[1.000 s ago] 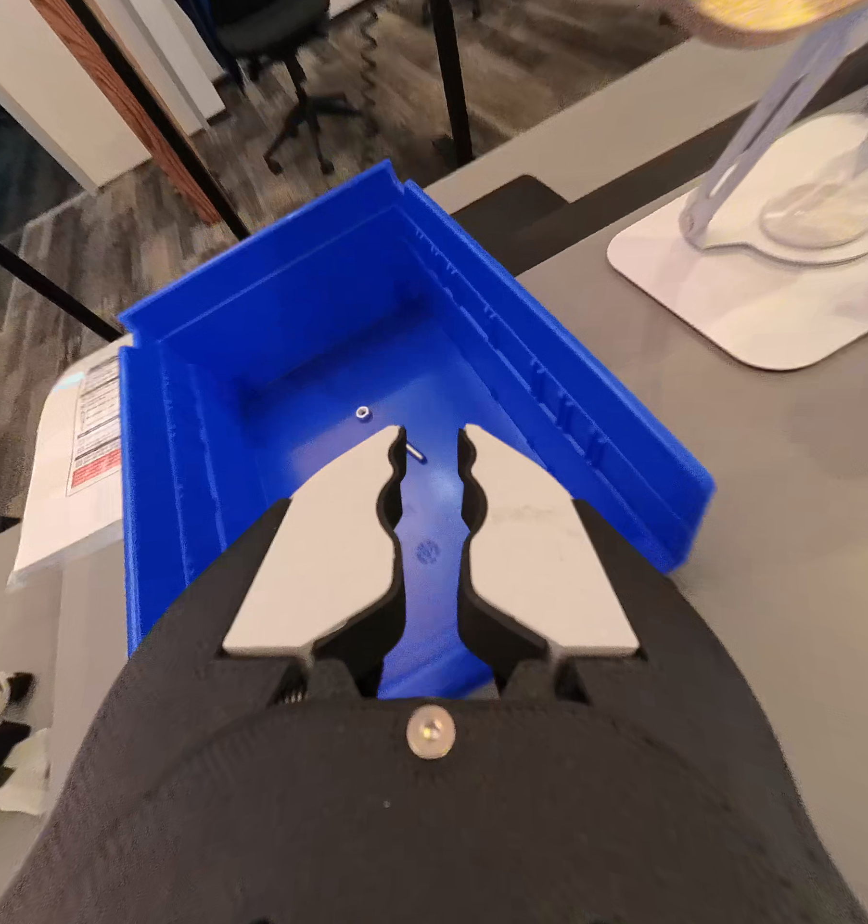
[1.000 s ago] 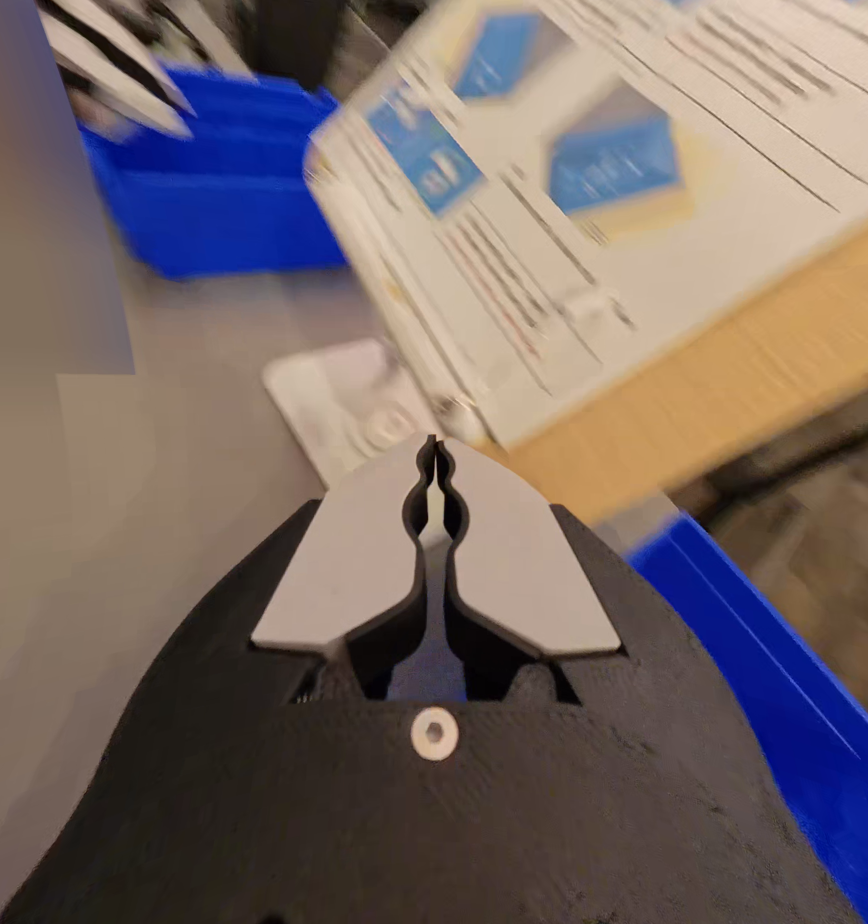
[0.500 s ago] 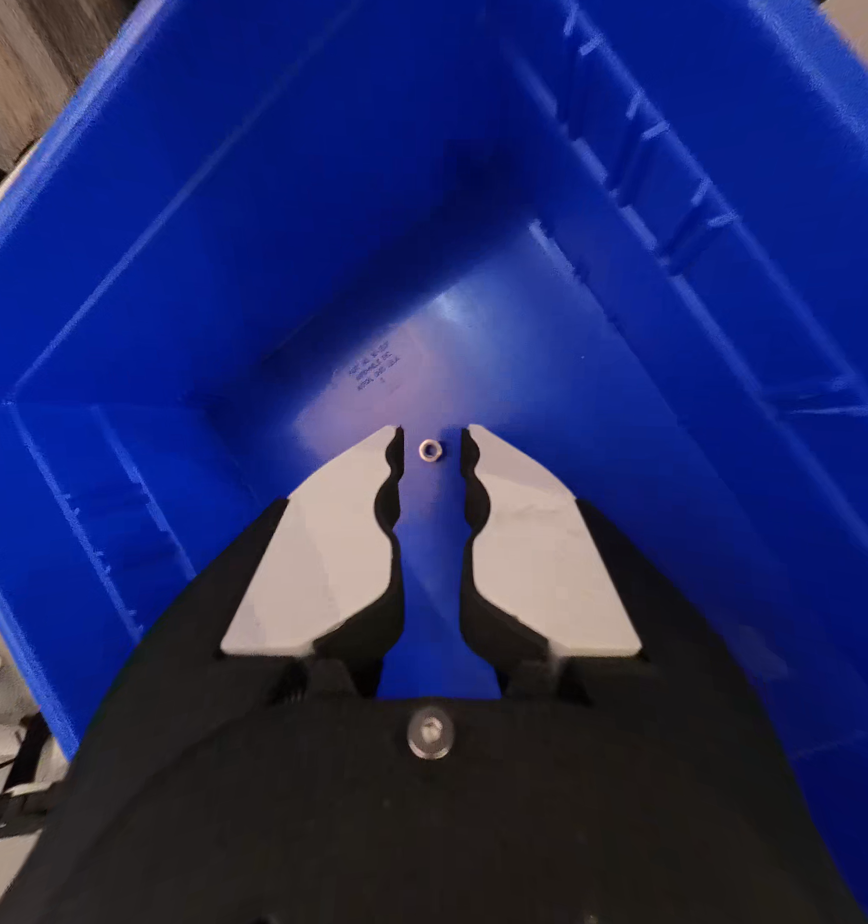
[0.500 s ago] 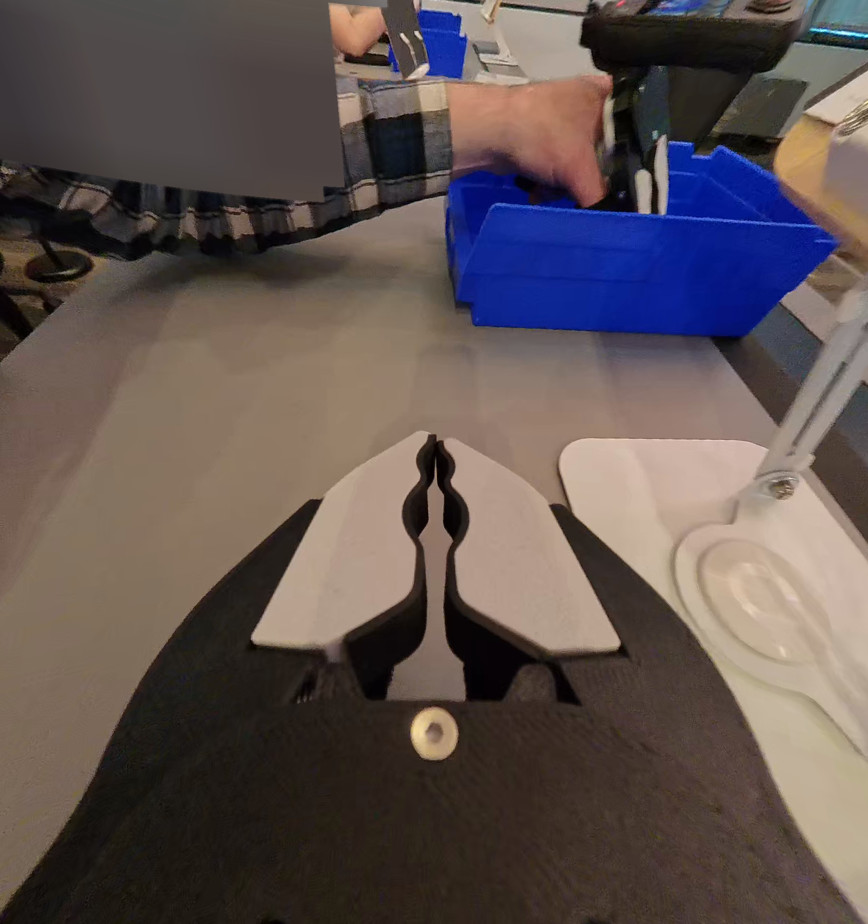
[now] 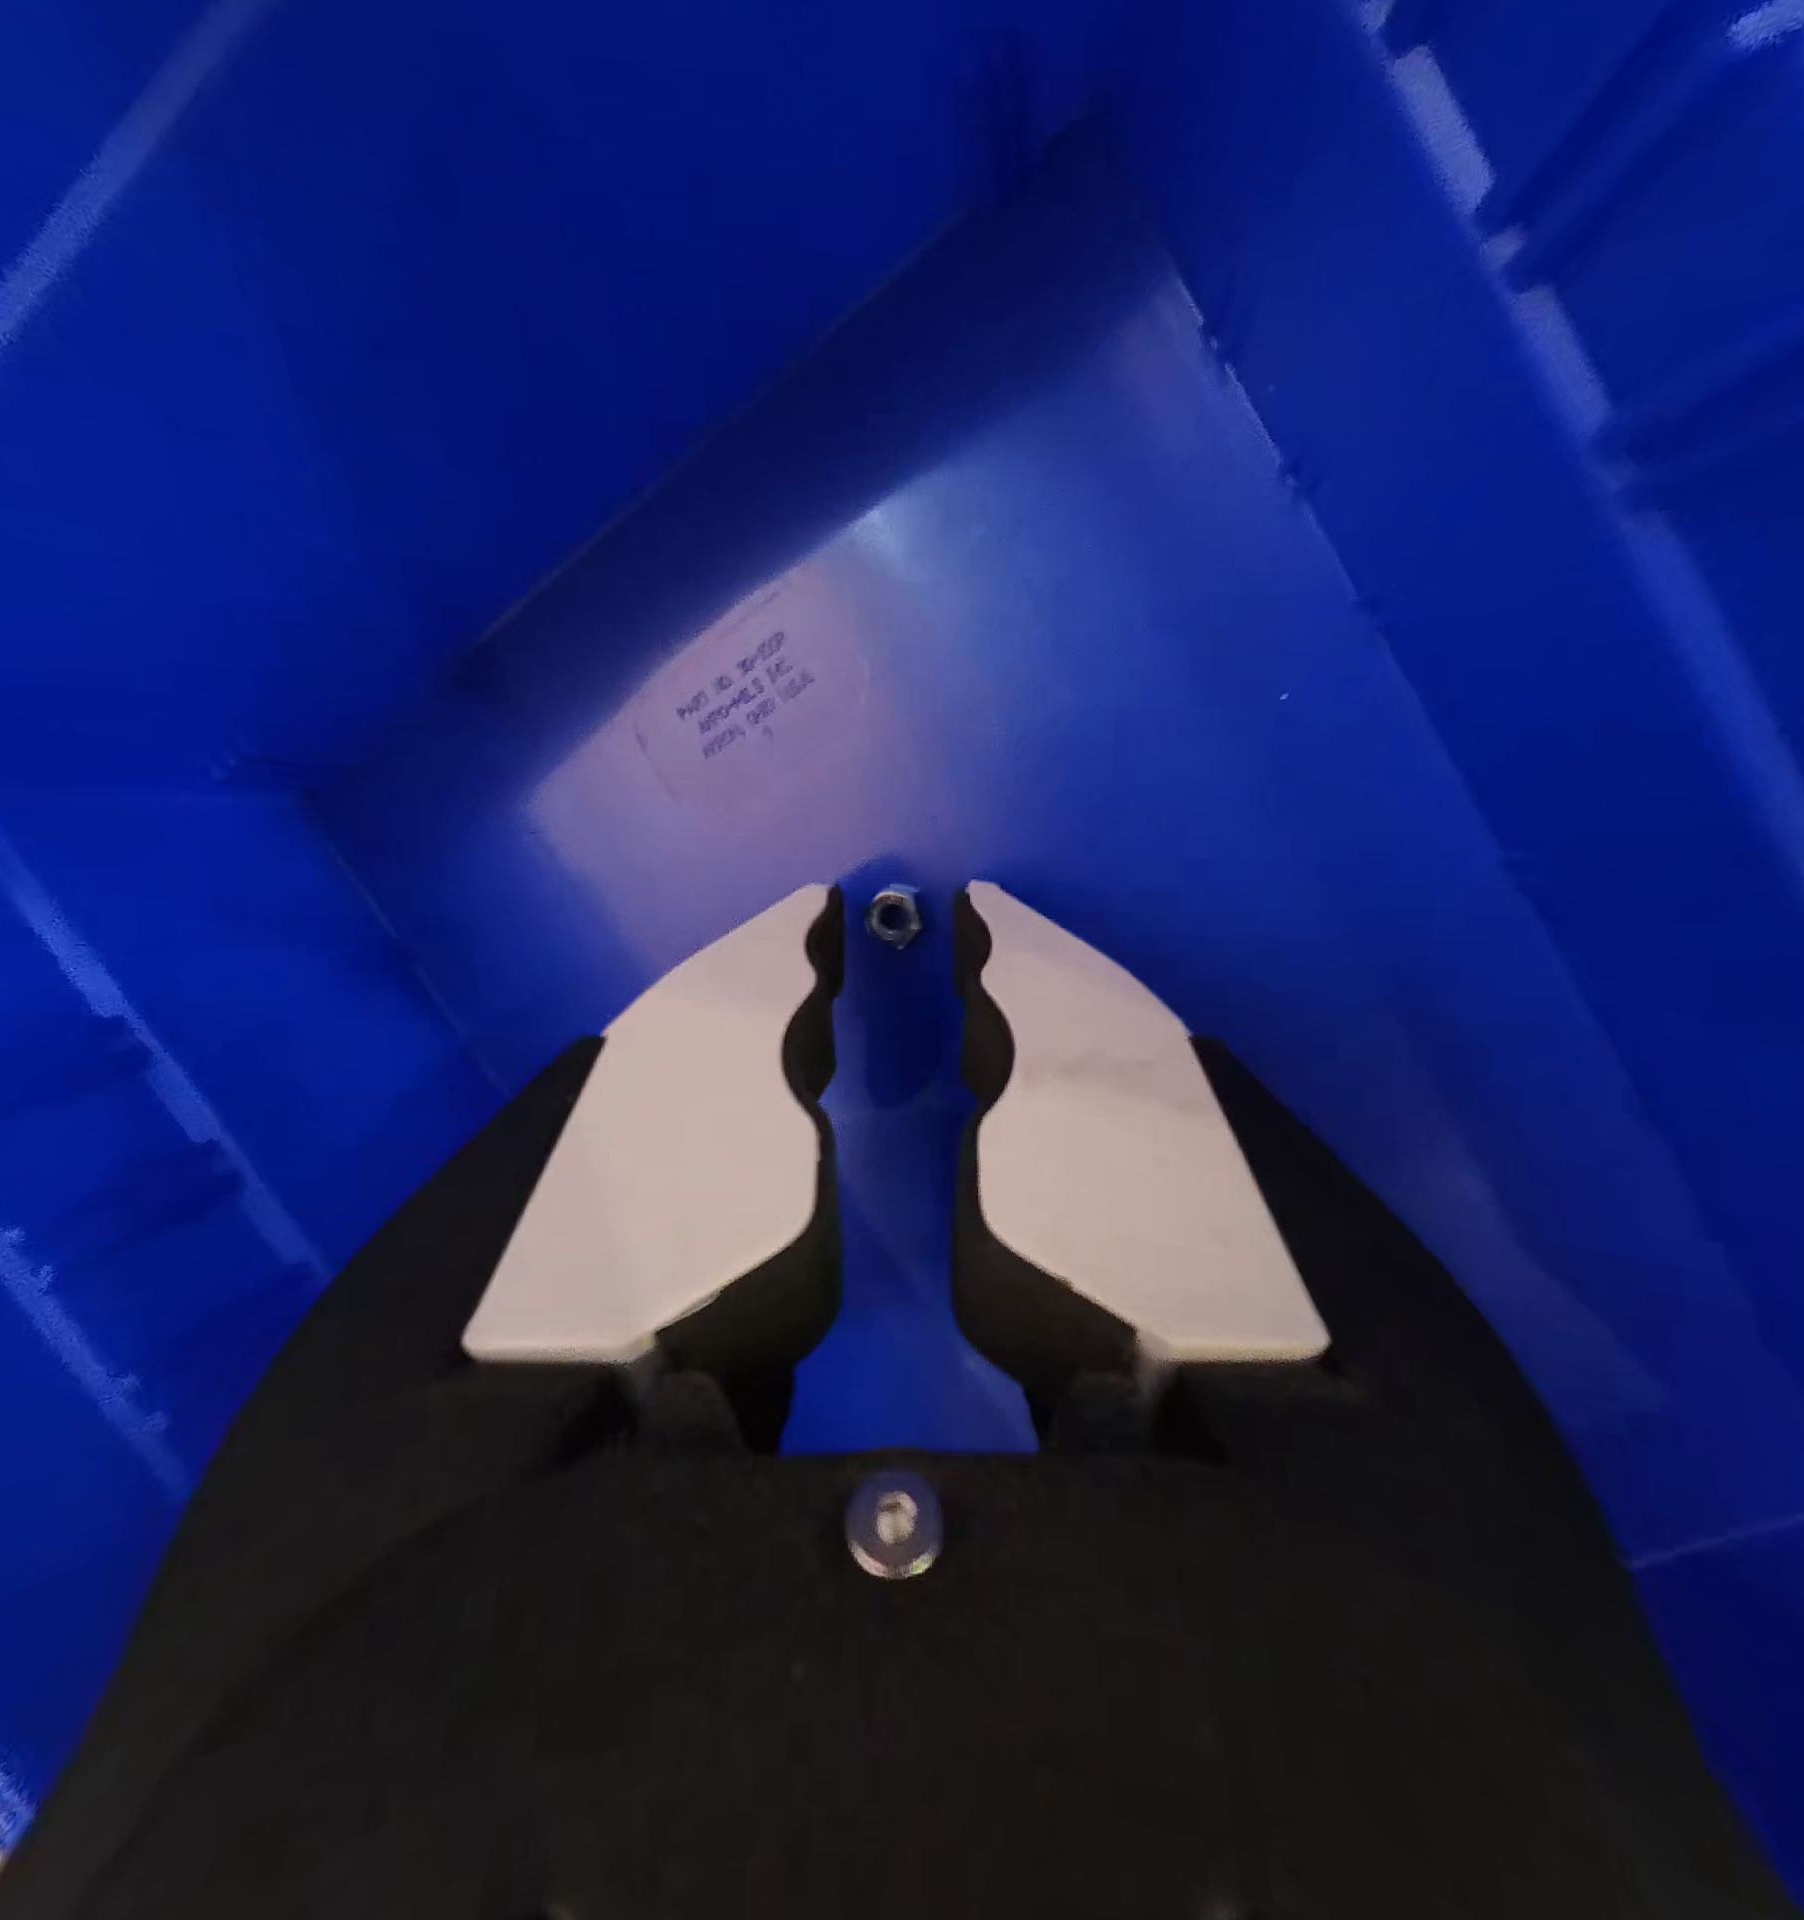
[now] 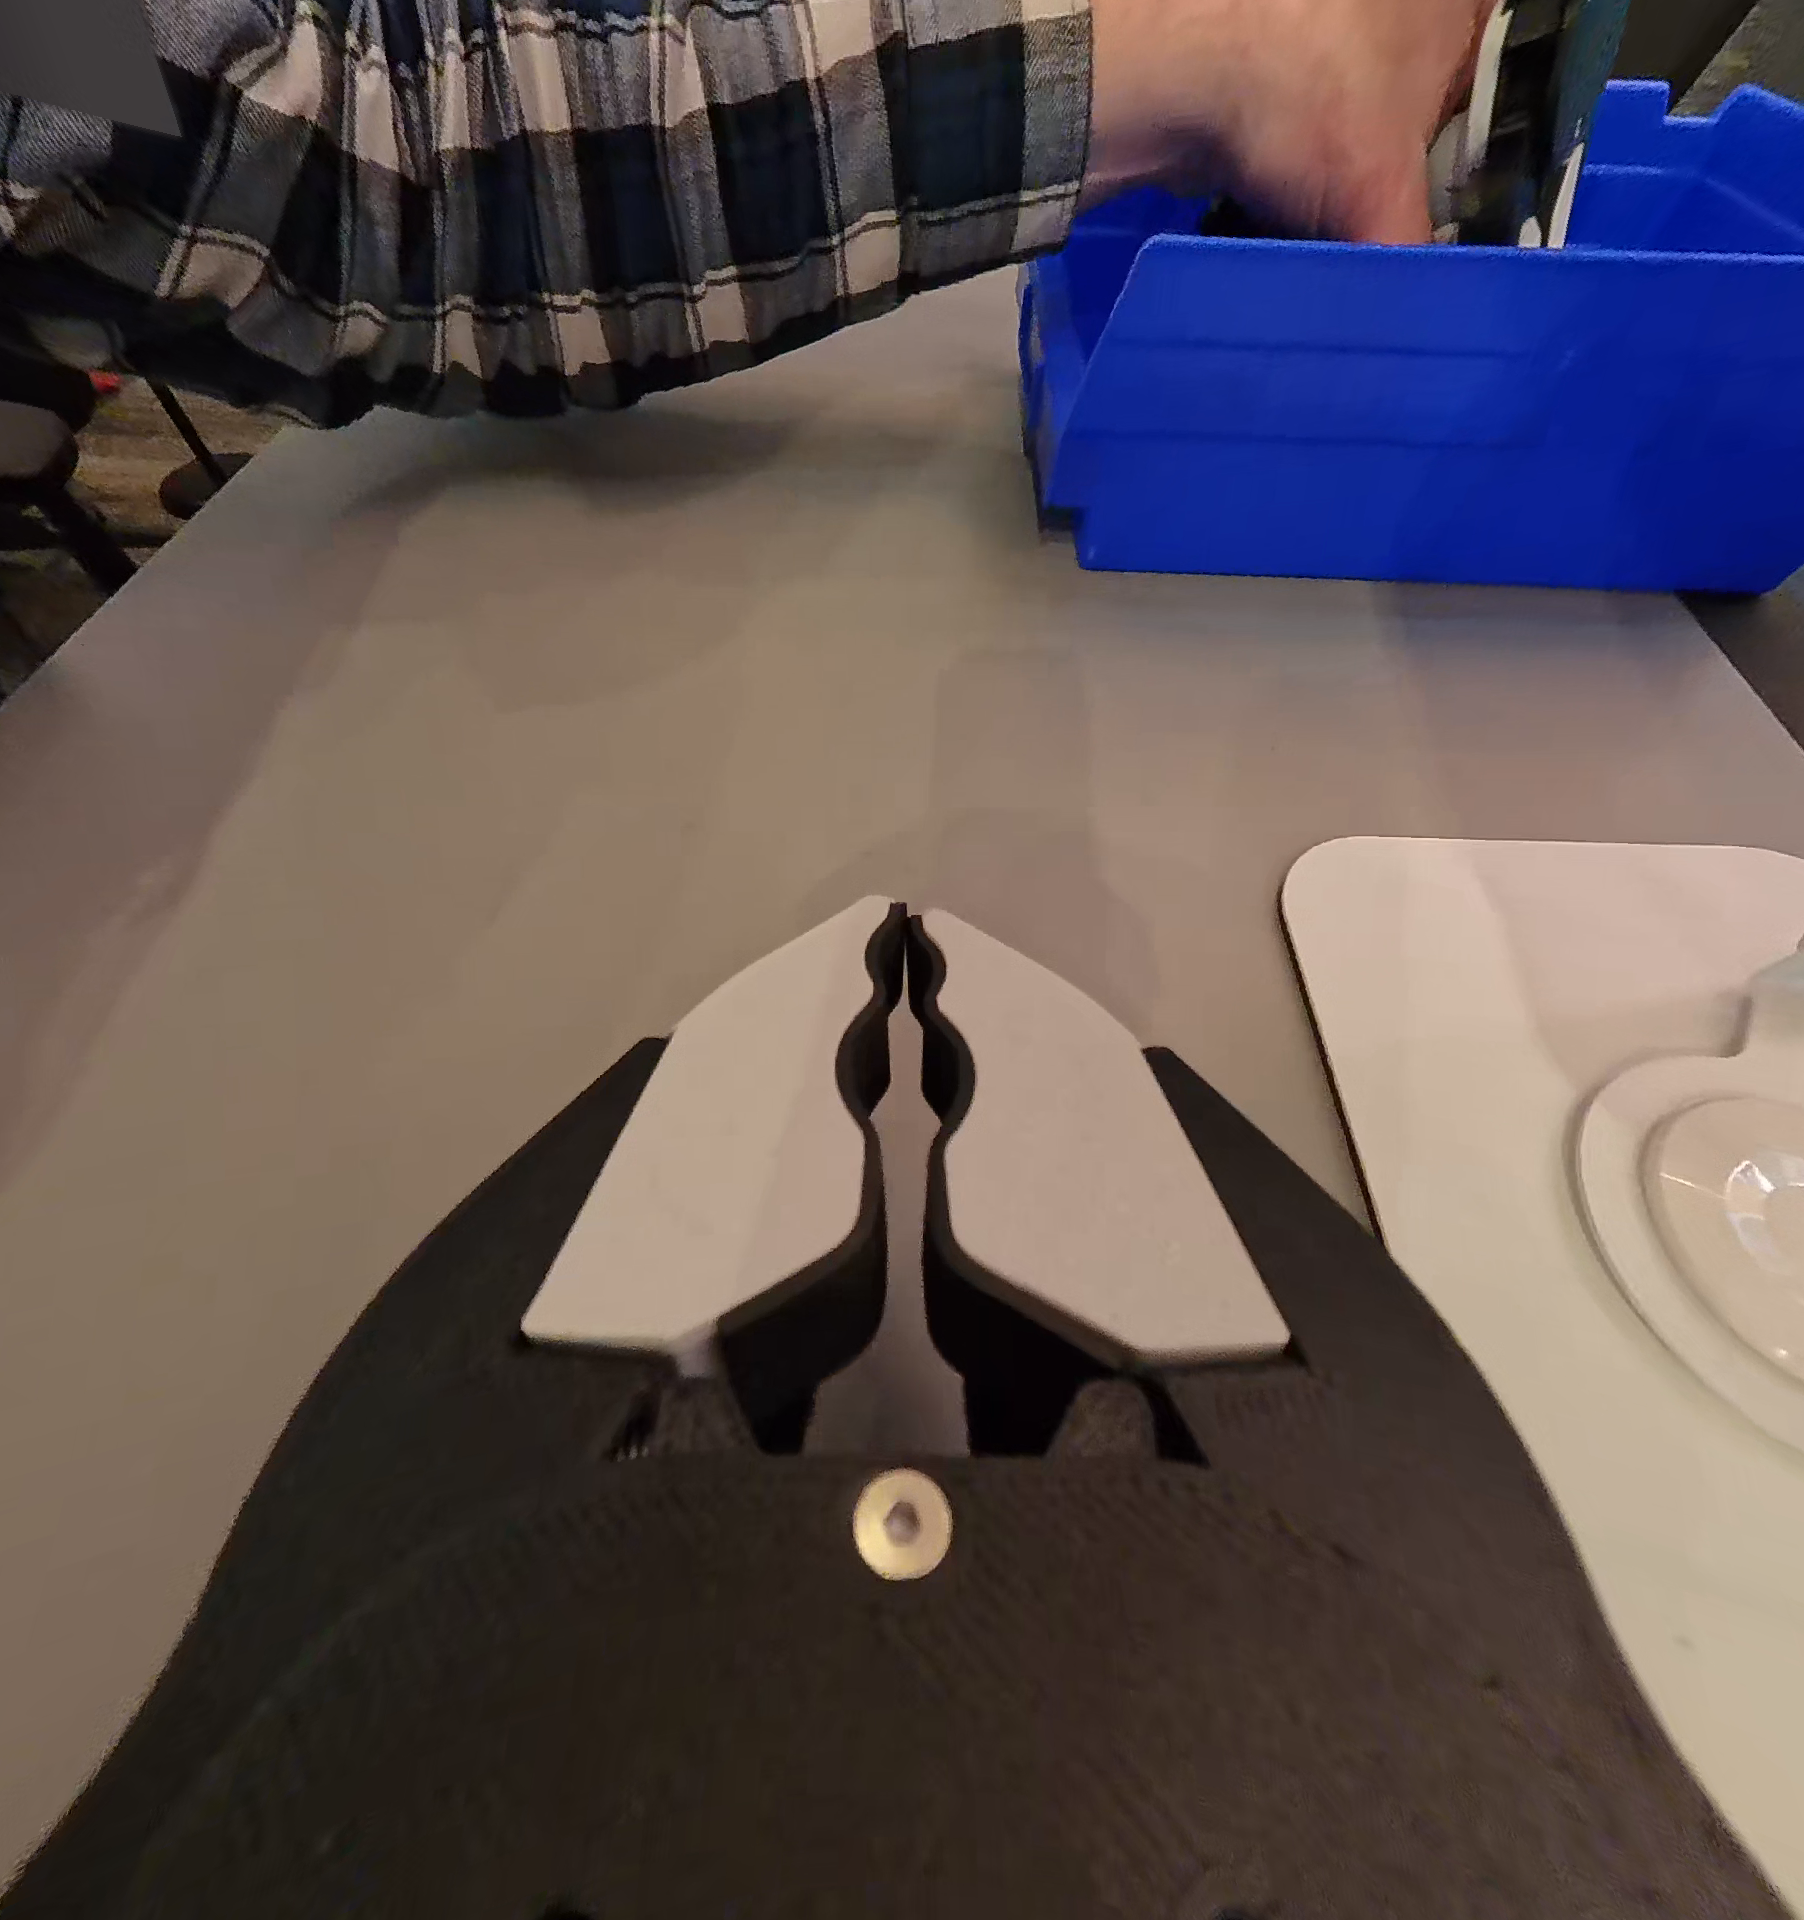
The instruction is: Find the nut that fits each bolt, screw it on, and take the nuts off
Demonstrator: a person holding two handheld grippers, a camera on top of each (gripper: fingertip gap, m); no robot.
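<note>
Inside the blue bin [image 5: 462, 416], a nut [image 5: 892, 918] lies between the left claw's [image 5: 895, 904] parted tips.

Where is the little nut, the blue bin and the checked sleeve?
nut [image 5: 892, 921], left wrist view, on its hexagonal top face.
blue bin [image 6: 1397, 436], right wrist view, on its near outer wall.
checked sleeve [image 6: 617, 177], right wrist view, on the cloth's middle.

We see only a few lines of small raised moulded lettering on the floor of the blue plastic bin [image 5: 742, 696], just beyond the small steel hex nut [image 5: 891, 918].
</note>
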